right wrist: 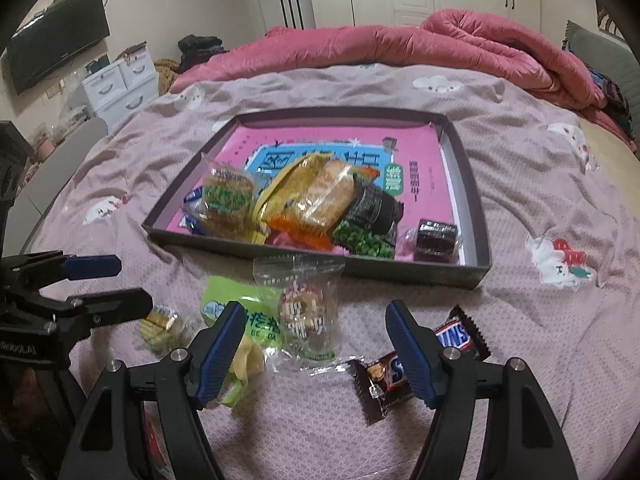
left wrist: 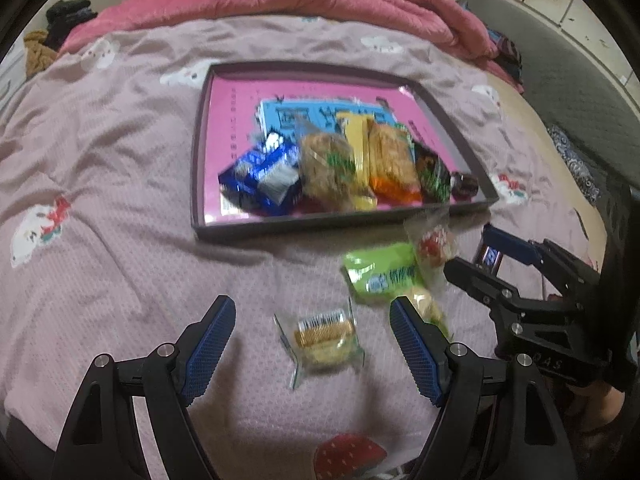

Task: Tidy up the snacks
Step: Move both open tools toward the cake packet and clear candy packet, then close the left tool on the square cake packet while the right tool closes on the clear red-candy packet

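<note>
A dark shallow box (left wrist: 340, 224) (right wrist: 476, 268) with a pink bottom lies on the bed and holds several snack packs. In front of it lie loose snacks. A small clear pack with a golden biscuit (left wrist: 322, 334) (right wrist: 160, 322) lies between the fingers of my open left gripper (left wrist: 312, 316). A green packet (left wrist: 380, 274) (right wrist: 236, 300) and a clear round-cracker pack (left wrist: 432, 242) (right wrist: 306, 316) lie to its right. My right gripper (right wrist: 314, 320) (left wrist: 476, 254) is open over the cracker pack. A Snickers bar (right wrist: 404, 368) lies by its right finger.
A rolled pink quilt (right wrist: 460, 44) lies across the far side of the bed. A grey headboard (left wrist: 576, 80) stands at the right. White drawers (right wrist: 120, 88) and a wall television (right wrist: 56, 40) are off the left side.
</note>
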A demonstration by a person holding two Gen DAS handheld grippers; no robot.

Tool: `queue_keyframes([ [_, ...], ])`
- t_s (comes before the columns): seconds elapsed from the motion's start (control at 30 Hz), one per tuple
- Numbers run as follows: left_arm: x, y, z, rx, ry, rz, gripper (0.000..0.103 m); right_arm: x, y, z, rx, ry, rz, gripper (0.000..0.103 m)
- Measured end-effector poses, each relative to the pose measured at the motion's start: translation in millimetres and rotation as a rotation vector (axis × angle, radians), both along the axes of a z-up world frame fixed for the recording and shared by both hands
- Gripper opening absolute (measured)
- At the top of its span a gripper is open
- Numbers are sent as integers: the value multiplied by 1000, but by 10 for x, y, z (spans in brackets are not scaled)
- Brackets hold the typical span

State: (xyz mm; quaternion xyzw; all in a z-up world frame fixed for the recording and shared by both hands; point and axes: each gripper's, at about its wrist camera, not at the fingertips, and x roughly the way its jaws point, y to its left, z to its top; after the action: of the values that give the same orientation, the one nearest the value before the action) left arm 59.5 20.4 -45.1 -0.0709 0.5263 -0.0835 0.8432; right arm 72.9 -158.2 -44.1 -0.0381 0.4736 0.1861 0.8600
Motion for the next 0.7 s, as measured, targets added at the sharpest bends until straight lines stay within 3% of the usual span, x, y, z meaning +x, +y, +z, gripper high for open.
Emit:
queue_keyframes([
  [0.23,-31,-8,-144,2,70,5,81,33,15,-131,-4,30,-4,70],
  [0.47,-28,-9,-235,2,103,6,81,70,51,-248,8,64,20,46],
  [0.7,-9,-34,-336,8,133,2,81,52,49,-211,28,42,34,36],
])
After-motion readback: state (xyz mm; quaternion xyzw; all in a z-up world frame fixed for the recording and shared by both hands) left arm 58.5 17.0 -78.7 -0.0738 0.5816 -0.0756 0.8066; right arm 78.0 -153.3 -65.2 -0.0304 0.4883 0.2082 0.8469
